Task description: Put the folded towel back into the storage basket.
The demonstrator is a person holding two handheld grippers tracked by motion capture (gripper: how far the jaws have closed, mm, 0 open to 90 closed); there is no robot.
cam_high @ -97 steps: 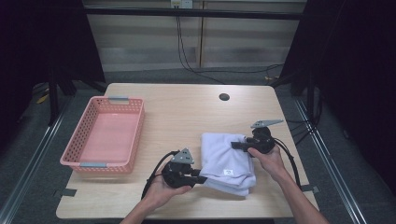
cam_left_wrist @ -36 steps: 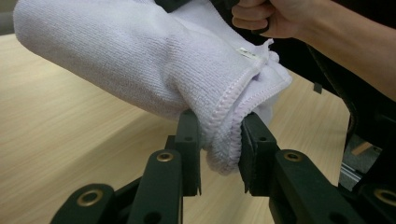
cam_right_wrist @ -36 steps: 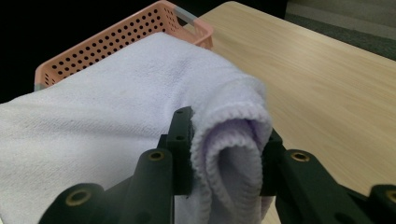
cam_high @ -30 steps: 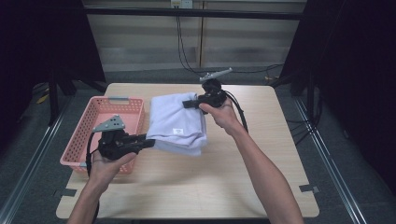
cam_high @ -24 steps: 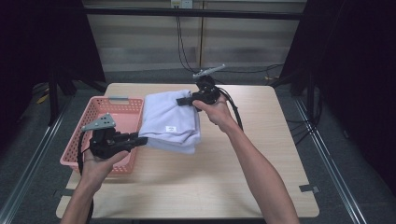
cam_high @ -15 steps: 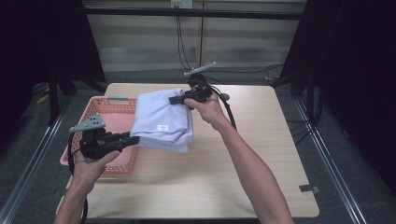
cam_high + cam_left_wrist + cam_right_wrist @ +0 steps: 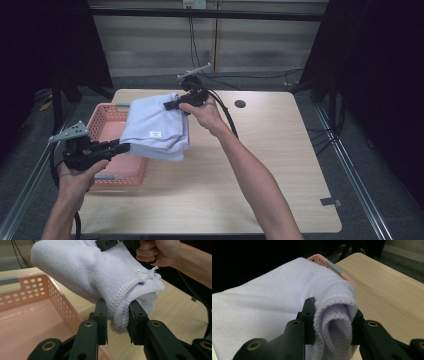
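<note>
High view shows the pale wooden table [image 7: 260, 175] with rounded corners, its near edge cut off by the bottom of the picture, and the surroundings beyond it lost in darkness. At the table's left end sits the pink perforated plastic basket [image 7: 107, 125]; its right side is hidden behind the folded white terry towel [image 7: 157, 127], which hangs in the air between the two grippers, partly over the basket and partly over the table. A small white label lies on the towel's upper face, its print too small to read.

The left gripper [image 7: 122, 146] grips the towel's near left corner. In the left gripper view its two black jaws stand a little apart and are clamped on the thick stitched fold of the towel [image 7: 100, 277], the pads pressing the cloth from both sides; the basket's floor [image 7: 30, 322] lies below and left, its near part cut off by the frame.

The right gripper [image 7: 170, 105] holds the towel's far edge. In the right gripper view its jaws are likewise a little apart and squeezed on a rolled, layered hem of the towel [image 7: 262, 302], whose lower part is hidden behind the jaws. A corner of the basket [image 7: 324, 261] peeks out from behind the cloth, over the table [image 7: 387, 287].
</note>
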